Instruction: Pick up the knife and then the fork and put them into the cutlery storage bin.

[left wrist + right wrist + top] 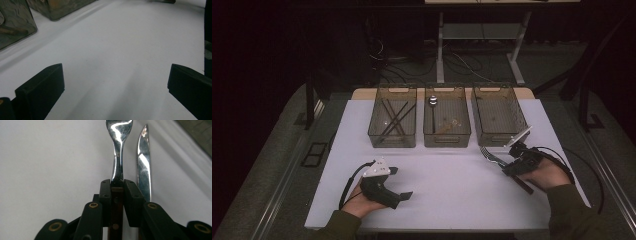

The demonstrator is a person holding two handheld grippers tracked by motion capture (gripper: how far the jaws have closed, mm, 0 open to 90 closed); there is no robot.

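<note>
Sorting looks partway done: right gripper (117, 186) pinches a fork (119, 142) beside a knife (143, 167) at lower right; left gripper (115, 82) gapes idle.

Fork (118, 150): tines cut off by the top edge in the right gripper view; its wooden handle is mostly hidden between the clamped jaws of the right gripper (117, 185). Knife (143, 165) beside it: lower blade and handle hidden behind the jaw linkage. In the high view the knife is too small to separate from the fork. Middle bin (447, 122): brownish bits on its floor too small to identify. Left gripper view: 2 bins (15, 22) cut off at the top-left edge, contents blurred.
</note>
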